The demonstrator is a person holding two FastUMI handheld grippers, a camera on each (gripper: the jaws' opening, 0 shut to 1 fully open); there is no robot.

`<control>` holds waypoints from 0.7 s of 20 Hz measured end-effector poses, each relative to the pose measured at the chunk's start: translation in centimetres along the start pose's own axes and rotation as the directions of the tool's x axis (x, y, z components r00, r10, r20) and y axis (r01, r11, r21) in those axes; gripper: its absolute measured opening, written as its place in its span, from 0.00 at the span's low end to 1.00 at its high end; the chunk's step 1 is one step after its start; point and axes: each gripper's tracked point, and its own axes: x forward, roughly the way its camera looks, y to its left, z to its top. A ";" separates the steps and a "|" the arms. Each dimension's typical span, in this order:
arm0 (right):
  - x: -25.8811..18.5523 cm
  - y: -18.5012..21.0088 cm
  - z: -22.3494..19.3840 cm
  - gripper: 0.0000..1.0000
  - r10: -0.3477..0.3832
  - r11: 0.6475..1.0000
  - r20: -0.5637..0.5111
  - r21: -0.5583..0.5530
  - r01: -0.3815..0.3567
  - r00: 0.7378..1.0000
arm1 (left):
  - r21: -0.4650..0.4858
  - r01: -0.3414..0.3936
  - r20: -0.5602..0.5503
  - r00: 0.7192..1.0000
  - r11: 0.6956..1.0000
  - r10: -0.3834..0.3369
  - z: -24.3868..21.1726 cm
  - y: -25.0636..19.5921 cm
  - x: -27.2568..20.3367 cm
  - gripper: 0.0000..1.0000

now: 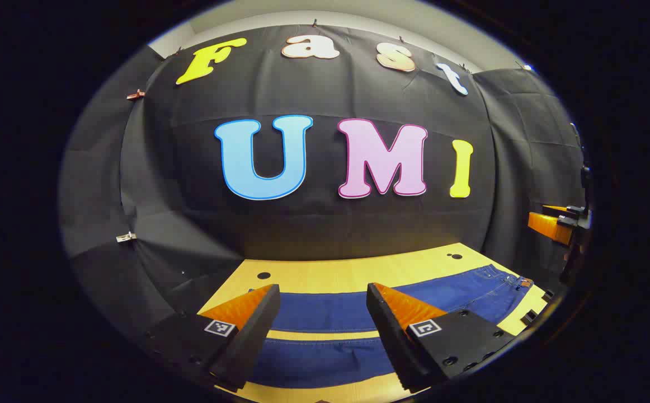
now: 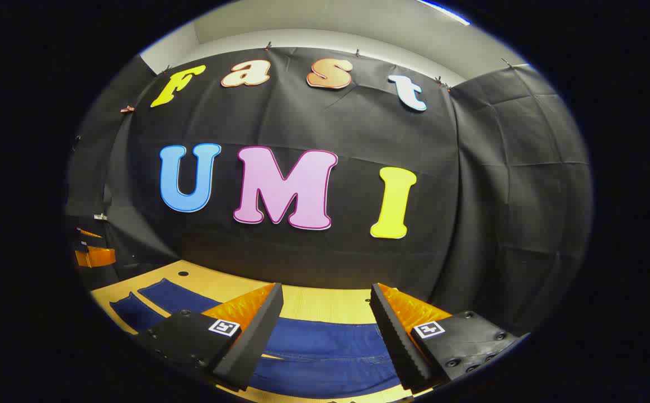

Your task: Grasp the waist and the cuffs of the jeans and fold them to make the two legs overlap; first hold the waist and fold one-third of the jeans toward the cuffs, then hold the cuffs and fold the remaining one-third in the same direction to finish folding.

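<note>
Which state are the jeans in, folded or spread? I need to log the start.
Spread: the jeans lie flat on the table, both legs apart with wood showing between them.

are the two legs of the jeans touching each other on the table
Apart. In the left gripper view a strip of bare table runs between the two legs of the jeans, which lie flat side by side.
</note>
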 end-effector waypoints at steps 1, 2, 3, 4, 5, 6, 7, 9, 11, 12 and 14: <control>0.3 -0.1 -0.1 0.96 0.003 1.000 -0.003 0.003 -0.003 1.000 | 0.003 -0.003 0.001 1.000 1.000 0.003 0.0 0.0 0.1 0.97; 0.4 -0.1 -0.2 0.96 0.004 1.000 -0.005 0.002 -0.004 1.000 | 0.007 -0.006 -0.003 1.000 1.000 0.007 0.1 0.1 0.4 0.97; 0.7 -0.1 -0.3 0.96 0.005 1.000 -0.008 -0.001 -0.005 1.000 | 0.008 -0.010 -0.006 1.000 1.000 0.010 -0.2 0.2 0.4 0.96; 0.8 -0.3 -0.4 0.96 0.007 1.000 -0.009 -0.004 -0.007 1.000 | 0.006 -0.012 -0.009 1.000 1.000 0.012 -0.3 0.2 0.6 0.96; 1.1 -0.5 -0.6 0.94 0.010 1.000 -0.010 -0.007 -0.010 1.000 | 0.004 -0.013 -0.013 1.000 1.000 0.013 -0.4 0.2 0.7 0.96; 1.3 -0.7 -0.8 0.99 0.011 1.000 -0.014 -0.013 -0.011 1.000 | 0.004 -0.016 -0.017 1.000 1.000 0.017 -0.8 0.3 0.7 0.97; 1.6 -0.9 -1.2 0.96 0.011 1.000 -0.020 -0.020 -0.012 1.000 | 0.009 -0.021 -0.023 1.000 1.000 0.021 -1.0 0.4 0.9 0.97; 2.1 -1.4 -1.6 0.96 0.008 1.000 -0.033 -0.023 -0.009 0.999 | 0.020 -0.031 -0.035 0.999 0.999 0.031 -1.6 0.5 1.1 0.97; 2.3 -1.7 -1.7 0.94 0.004 1.000 -0.037 -0.024 -0.005 0.999 | 0.027 -0.034 -0.038 0.999 0.999 0.035 -1.8 0.6 1.4 0.97; 2.5 -1.9 -2.0 0.96 0.004 1.000 -0.037 -0.028 -0.005 0.999 | 0.028 -0.037 -0.038 0.999 0.999 0.038 -2.0 0.6 1.6 0.97; 2.8 -2.0 -2.3 0.96 0.007 0.999 -0.045 -0.033 -0.008 0.999 | 0.020 -0.049 -0.048 0.998 0.999 0.050 -2.3 1.1 2.0 0.96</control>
